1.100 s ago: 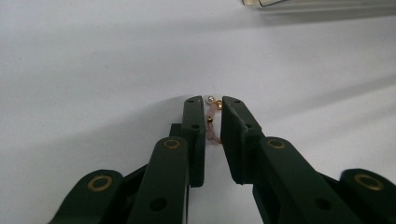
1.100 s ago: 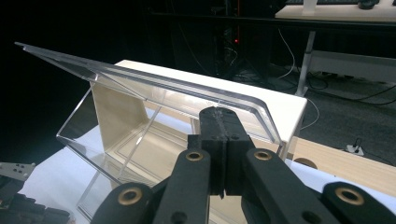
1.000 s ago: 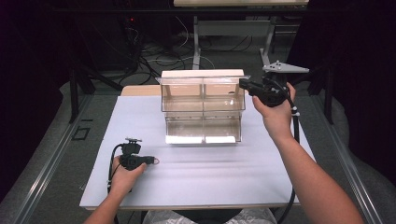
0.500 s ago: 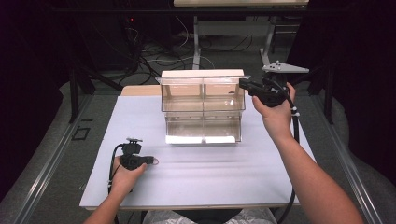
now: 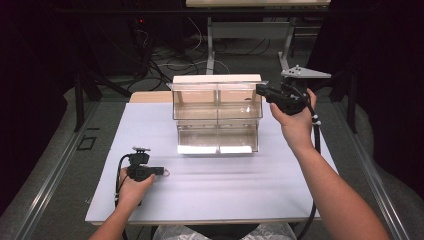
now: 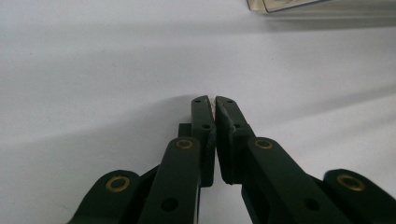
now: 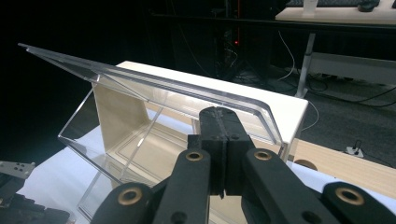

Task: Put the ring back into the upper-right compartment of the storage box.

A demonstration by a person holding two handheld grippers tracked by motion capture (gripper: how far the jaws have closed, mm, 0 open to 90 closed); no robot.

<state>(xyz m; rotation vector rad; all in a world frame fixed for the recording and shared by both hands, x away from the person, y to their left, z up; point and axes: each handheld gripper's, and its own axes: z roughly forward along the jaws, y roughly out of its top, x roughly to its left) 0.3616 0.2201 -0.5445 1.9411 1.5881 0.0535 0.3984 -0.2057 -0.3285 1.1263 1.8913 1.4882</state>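
Nothing had moved since the earlier pictures. The white table (image 5: 210, 195) carried a clear box (image 5: 217, 117) near its far edge. The right tool (image 5: 261, 90) was clenched at the box's top right corner, maybe pinching the clear lid (image 7: 154, 84). The left tool (image 5: 162, 171) lay clenched on the table, well apart from the box.

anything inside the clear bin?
The clear bin looks empty: both upper compartments and the lower tray show bare bottoms through the plastic. The right gripper is at its lid's edge. Back corners sit behind glare.
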